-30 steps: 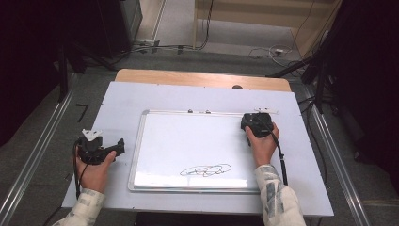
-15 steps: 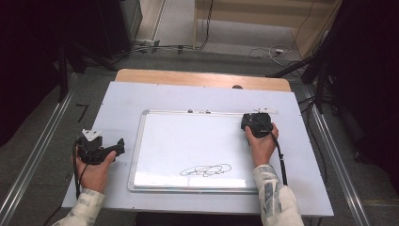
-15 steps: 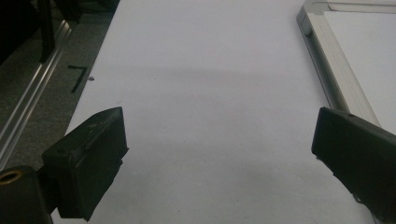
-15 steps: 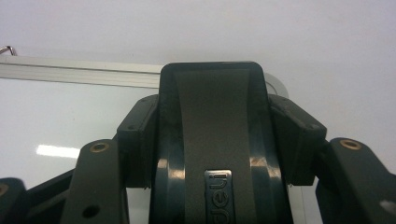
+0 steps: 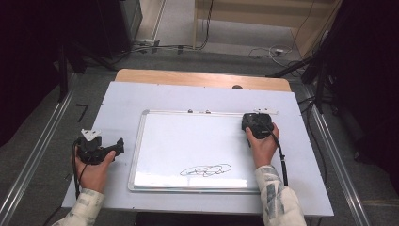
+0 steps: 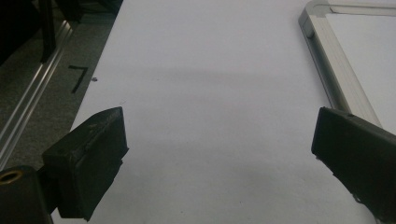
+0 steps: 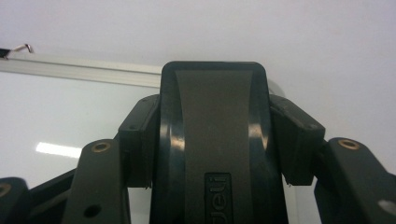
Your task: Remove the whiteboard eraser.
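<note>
Gripping a black eraser [image 7: 214, 140], right tongs [image 7: 214, 135] clamp.

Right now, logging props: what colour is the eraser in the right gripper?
Black eraser, best in the right gripper view.

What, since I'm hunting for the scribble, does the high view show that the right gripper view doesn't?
High view: the black scribble near the whiteboard's near edge, and the open left gripper beside the board. Right gripper view: the eraser clamped between its jaws, with embossed lettering. Both: the whiteboard's silver frame and the white table.
</note>
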